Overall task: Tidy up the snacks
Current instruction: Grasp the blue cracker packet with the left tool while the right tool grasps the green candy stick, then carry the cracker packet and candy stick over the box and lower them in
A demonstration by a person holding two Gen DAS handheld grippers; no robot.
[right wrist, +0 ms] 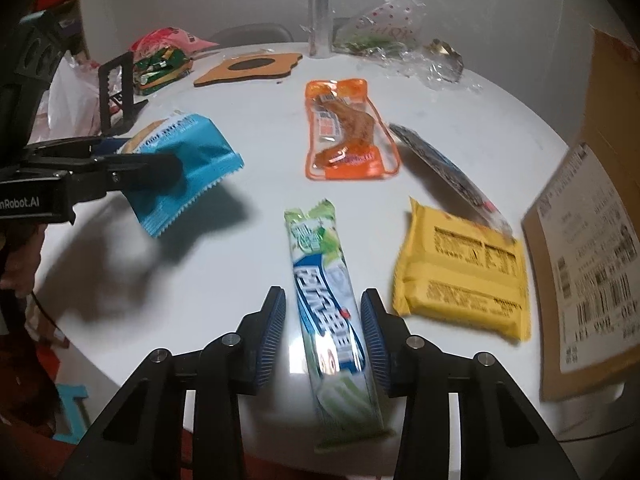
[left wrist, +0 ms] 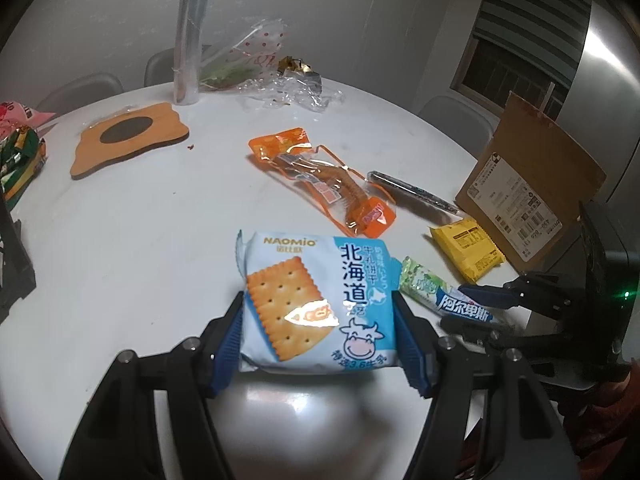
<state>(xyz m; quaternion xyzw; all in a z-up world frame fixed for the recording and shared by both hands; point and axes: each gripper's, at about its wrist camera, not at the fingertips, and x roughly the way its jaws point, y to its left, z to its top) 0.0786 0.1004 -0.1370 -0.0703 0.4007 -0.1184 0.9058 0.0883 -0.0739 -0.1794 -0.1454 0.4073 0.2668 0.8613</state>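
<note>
Cracker packet (left wrist: 316,300) clamped in left gripper (left wrist: 320,332); right gripper (right wrist: 324,332) straddles candy stick (right wrist: 332,312), seemingly unpinched.

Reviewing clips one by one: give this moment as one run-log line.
left gripper: shut on cracker pack | right gripper: open around candy stick | table: snacks scattered

table (left wrist: 140,248) is smooth glossy white, throws back glare. cracker pack (left wrist: 320,300) is shiny printed plastic film, same for the candy stick (right wrist: 336,304). orange pouch (right wrist: 348,128) is clear glossy plastic. Box (left wrist: 520,184) is matt brown cardboard with a paper label. coaster (left wrist: 128,136) looks like matt wood.
</note>
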